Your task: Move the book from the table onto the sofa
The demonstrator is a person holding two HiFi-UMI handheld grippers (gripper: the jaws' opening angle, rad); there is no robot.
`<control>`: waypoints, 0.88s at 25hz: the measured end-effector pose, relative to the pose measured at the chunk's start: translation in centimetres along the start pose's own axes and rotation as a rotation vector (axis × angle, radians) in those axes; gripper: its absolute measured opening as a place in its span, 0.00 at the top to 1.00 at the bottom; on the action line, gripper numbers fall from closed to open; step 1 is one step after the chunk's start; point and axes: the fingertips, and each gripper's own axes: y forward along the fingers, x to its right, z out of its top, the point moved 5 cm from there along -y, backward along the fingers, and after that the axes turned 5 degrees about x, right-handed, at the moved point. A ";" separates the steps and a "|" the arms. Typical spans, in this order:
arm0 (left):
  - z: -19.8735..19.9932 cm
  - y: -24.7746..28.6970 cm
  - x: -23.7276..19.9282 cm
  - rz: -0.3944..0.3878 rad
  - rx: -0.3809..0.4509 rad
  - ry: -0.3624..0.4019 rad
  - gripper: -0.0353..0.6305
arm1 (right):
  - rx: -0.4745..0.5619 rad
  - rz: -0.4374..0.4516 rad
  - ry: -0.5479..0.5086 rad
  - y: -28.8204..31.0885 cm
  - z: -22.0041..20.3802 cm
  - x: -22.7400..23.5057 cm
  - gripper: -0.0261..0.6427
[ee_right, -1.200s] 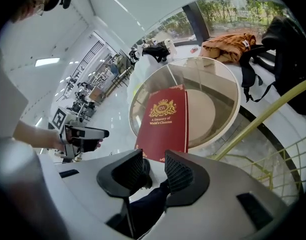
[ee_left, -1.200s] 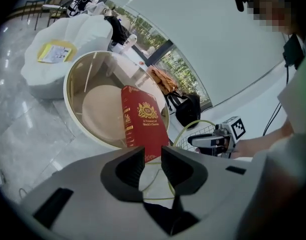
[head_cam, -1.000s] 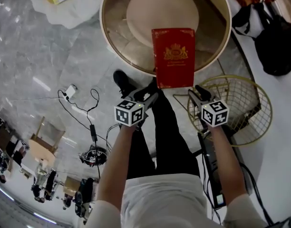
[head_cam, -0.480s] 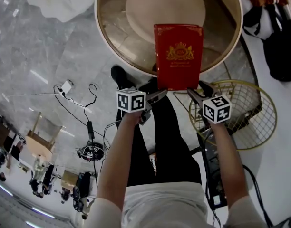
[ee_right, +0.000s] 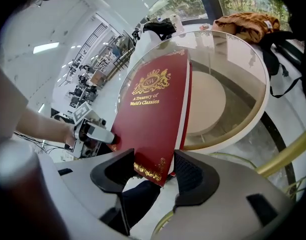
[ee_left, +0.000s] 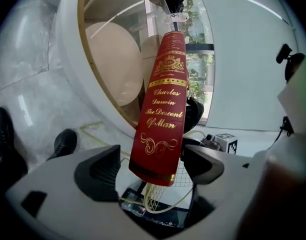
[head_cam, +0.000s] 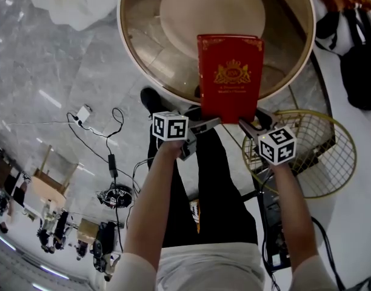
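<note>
A red hardback book (head_cam: 229, 71) with gold print lies on the round glass table (head_cam: 132, 59), its near edge overhanging the rim. My left gripper (head_cam: 200, 129) is at the book's near left corner. In the left gripper view the spine (ee_left: 163, 109) stands between the jaws (ee_left: 152, 161), which are opening, with a gap showing on the left side. My right gripper (head_cam: 255, 121) is at the near right corner. In the right gripper view that corner (ee_right: 153, 109) sits between the wide jaws (ee_right: 154, 164), which are not clamped on it.
A gold wire basket (head_cam: 319, 156) stands on the floor to the right, beside a black bag (head_cam: 355, 53). Cables and a white adapter (head_cam: 85, 115) lie on the marble floor at left. The person's legs and black shoe (head_cam: 154, 102) are under the table's near rim.
Both grippers have sunk and closed in on the book's near edge, and their jaws have spread wider. The left gripper has rolled. The book has stayed on the table.
</note>
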 end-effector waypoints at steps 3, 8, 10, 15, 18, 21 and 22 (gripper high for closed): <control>0.0 0.2 -0.2 -0.002 -0.002 0.014 0.35 | 0.005 0.030 0.005 0.0 0.0 -0.4 0.57; -0.4 -0.2 1.1 -0.071 0.006 0.006 0.44 | -0.021 0.097 -0.008 0.0 -0.3 -2.0 0.57; -0.2 -0.2 0.1 -0.065 0.013 0.018 0.45 | -0.018 0.109 -0.007 0.8 -0.7 -1.7 0.57; -0.5 -3.1 0.9 -0.071 0.013 0.070 0.49 | -0.009 0.117 -0.031 0.6 -0.7 -4.3 0.58; -0.1 -3.3 1.4 -0.092 0.028 0.074 0.52 | 0.002 0.136 -0.020 0.4 -0.3 -4.2 0.58; 0.2 -4.2 1.7 -0.121 0.068 0.058 0.53 | 0.019 0.148 -0.008 0.4 0.2 -4.9 0.58; 0.4 -5.2 2.0 -0.130 0.084 0.056 0.53 | 0.027 0.152 -0.008 0.4 0.7 -5.7 0.58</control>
